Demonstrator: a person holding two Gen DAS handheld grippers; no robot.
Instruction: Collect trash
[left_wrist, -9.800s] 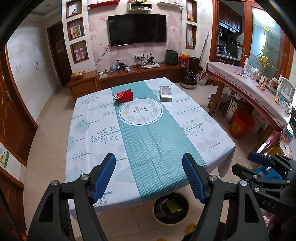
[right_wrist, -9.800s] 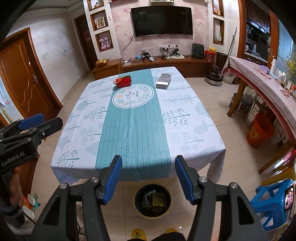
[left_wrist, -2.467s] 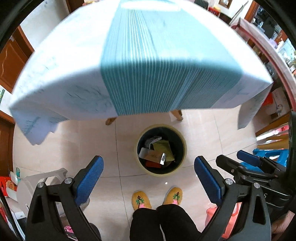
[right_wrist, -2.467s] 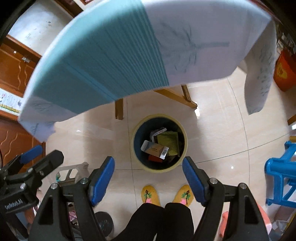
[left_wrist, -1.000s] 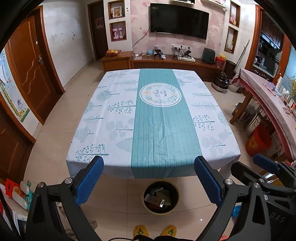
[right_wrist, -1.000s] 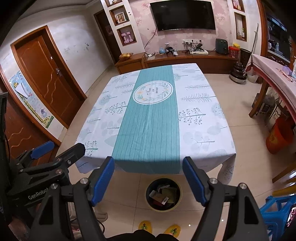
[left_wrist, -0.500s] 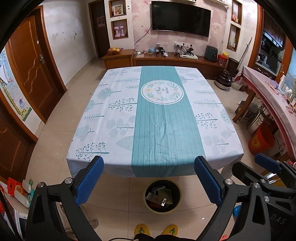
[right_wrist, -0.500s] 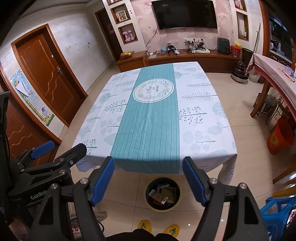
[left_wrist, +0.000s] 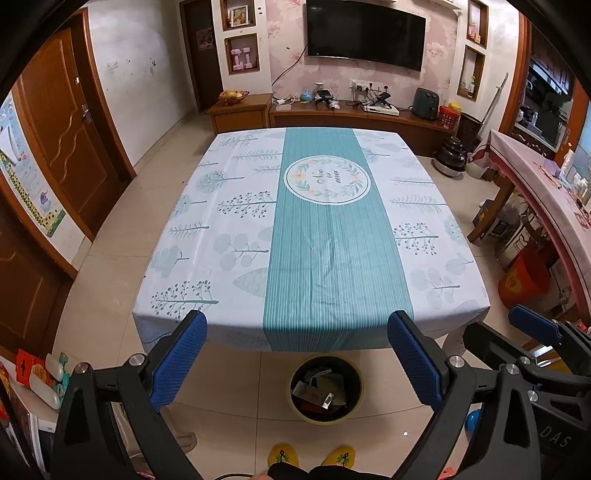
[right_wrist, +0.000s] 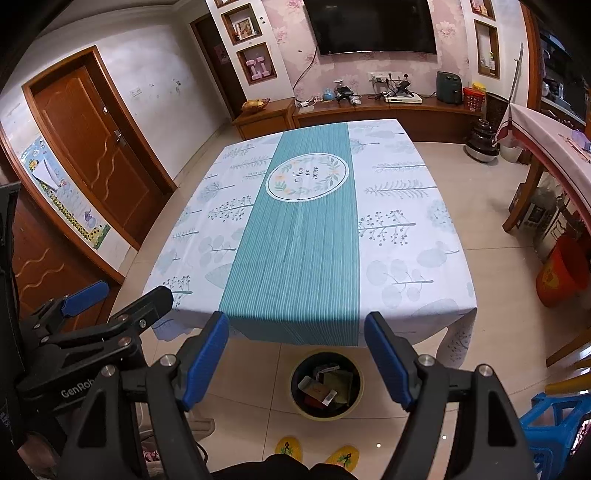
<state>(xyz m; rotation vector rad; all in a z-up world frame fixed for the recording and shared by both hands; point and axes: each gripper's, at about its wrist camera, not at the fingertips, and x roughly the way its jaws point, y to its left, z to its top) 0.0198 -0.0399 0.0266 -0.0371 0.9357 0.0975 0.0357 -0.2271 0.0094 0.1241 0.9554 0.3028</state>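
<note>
At the near edge of a dining table (left_wrist: 207, 229), two hand-held grippers hang over a tiled floor, both tilted downward. From the left wrist view, the left gripper (left_wrist: 297, 354) stands with its blue pads spread wide and nothing between them; the right gripper (right_wrist: 295, 354) is likewise wide open and empty in its own view, and part of each tool shows at the side of the other's picture. On the floor just below the table's near edge sits a round, dark trash bin (left_wrist: 327, 389) (right_wrist: 327, 386) with a yellowish rim, holding the trash (left_wrist: 317, 395) (right_wrist: 323, 387): crumpled wrappers, small boxes and bits of paper, heaped inside. The bin stands partly under the overhang of the tablecloth (left_wrist: 332, 258), a white cloth printed with pale trees and crossed lengthwise by a teal striped band with a round floral emblem. No loose items show on the cloth. Yellow slippers (left_wrist: 282, 456) and dark trouser legs of the person holding the tools show at the bottom edge, just in front of the bin. Across the room a television (left_wrist: 365, 38) hangs on a floral wall above a long wooden cabinet (left_wrist: 354, 114). A wooden door (right_wrist: 96, 147) stands at left; an orange bucket (right_wrist: 563, 271) sits on the floor at right beside a second covered table, and a blue plastic stool (right_wrist: 546, 421) stands at the lower right.
</note>
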